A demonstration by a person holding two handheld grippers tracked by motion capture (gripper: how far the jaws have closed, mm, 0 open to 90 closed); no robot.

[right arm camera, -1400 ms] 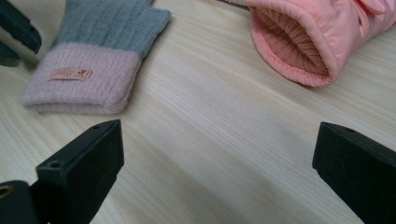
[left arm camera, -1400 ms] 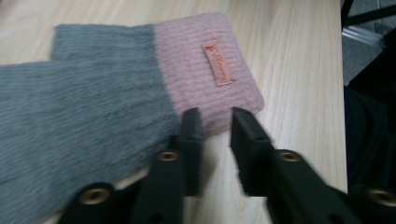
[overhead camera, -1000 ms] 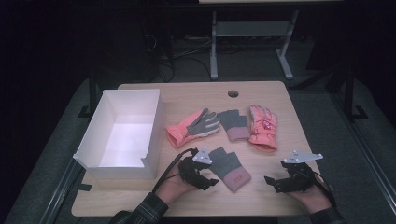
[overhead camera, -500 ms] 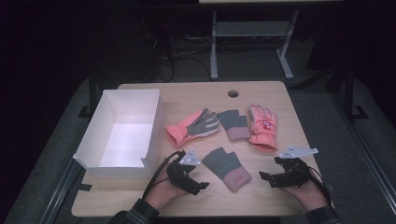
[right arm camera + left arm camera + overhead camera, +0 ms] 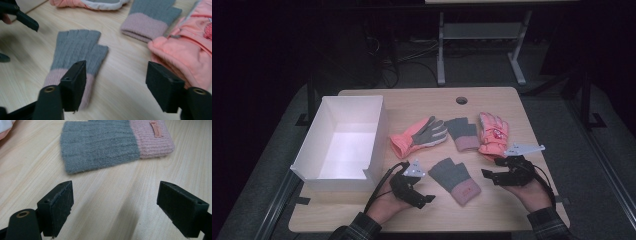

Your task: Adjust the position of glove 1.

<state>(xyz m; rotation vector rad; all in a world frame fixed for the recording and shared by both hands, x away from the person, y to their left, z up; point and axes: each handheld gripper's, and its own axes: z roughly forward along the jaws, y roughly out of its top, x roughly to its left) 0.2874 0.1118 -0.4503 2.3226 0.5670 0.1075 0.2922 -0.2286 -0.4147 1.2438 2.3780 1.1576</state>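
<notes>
Tongs: left (image 5: 428, 192) released, right (image 5: 490, 174) narrowing, empty | grey-pink mitten (image 5: 454, 179) flat between them, near surface (image 5: 422, 100) front edge

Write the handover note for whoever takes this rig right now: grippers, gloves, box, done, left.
Left gripper: open, empty, facing the near grey glove.
Right gripper: open, empty, jaws have just been closing with nothing between them; it sits between that glove and the pink ski glove.
Also on the table: coral work glove and a second grey glove.
White box: nothing inside.
Done: nothing boxed. Left: probably all four gloves.
</notes>
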